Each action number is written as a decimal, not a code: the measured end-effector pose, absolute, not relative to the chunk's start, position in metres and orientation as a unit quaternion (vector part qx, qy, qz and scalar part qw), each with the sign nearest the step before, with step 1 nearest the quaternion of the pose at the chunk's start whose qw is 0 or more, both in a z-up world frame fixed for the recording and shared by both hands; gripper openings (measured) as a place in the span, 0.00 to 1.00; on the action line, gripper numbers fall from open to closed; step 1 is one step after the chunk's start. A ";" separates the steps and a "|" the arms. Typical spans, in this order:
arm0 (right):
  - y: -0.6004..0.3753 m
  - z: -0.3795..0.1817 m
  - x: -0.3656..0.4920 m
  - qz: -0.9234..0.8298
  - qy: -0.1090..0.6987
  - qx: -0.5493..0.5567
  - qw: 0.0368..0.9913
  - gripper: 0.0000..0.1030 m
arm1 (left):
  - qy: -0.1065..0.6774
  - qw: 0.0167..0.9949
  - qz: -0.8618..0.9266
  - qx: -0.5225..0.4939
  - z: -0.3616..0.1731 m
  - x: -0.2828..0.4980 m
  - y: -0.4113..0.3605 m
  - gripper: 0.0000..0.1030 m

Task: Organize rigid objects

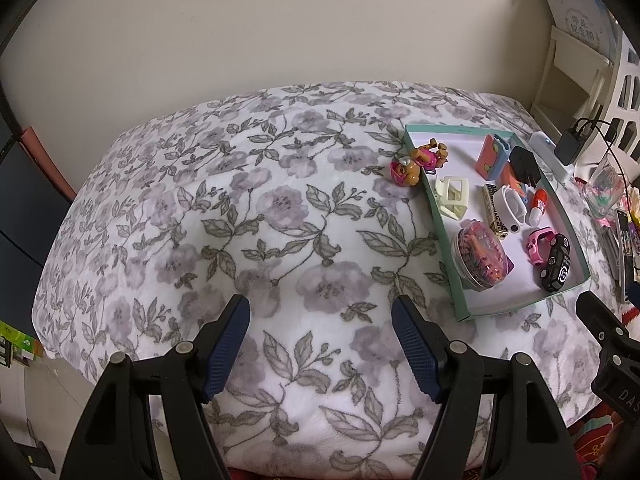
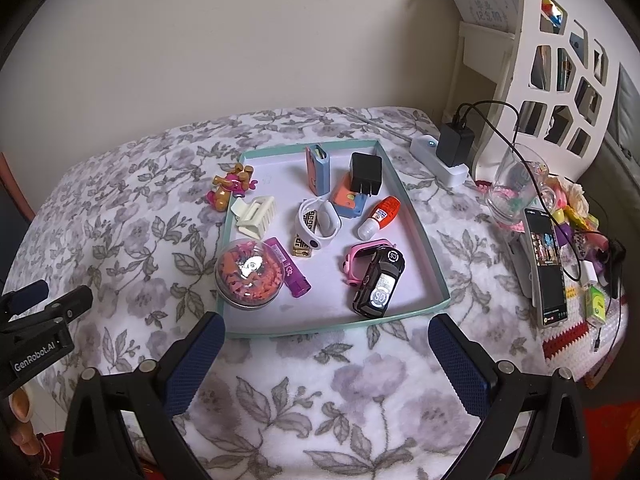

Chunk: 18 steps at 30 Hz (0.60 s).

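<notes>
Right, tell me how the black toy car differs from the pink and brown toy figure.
The black toy car lies inside the teal tray, leaning on a pink watch; the pink and brown toy figure sits outside it on the floral blanket, against the tray's far left corner. The car is glossy black with white round markings; the figure is pink and tan. Both are small rigid toys.

Fleecy matt floral blanket [image 2: 328, 380], glossy black toy car [image 2: 380, 280], clear glass jar [image 2: 516, 188]
</notes>
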State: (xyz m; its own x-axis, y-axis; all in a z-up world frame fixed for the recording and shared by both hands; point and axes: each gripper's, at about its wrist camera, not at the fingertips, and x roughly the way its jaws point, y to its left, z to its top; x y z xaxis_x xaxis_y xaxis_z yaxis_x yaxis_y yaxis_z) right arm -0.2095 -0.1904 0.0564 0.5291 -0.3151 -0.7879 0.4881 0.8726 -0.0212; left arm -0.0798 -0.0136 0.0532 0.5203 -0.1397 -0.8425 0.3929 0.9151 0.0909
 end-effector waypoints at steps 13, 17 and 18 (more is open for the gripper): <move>-0.190 0.055 -0.209 -0.228 0.431 0.099 0.868 1.00 | 0.463 0.861 -0.157 0.140 0.053 -0.081 -0.014 0.72; -0.190 0.055 -0.208 -0.228 0.431 0.099 0.867 1.00 | 0.456 0.864 -0.162 0.136 0.056 -0.082 -0.013 0.72; -0.191 0.055 -0.208 -0.227 0.431 0.098 0.868 1.00 | 0.458 0.863 -0.164 0.135 0.056 -0.081 -0.013 0.72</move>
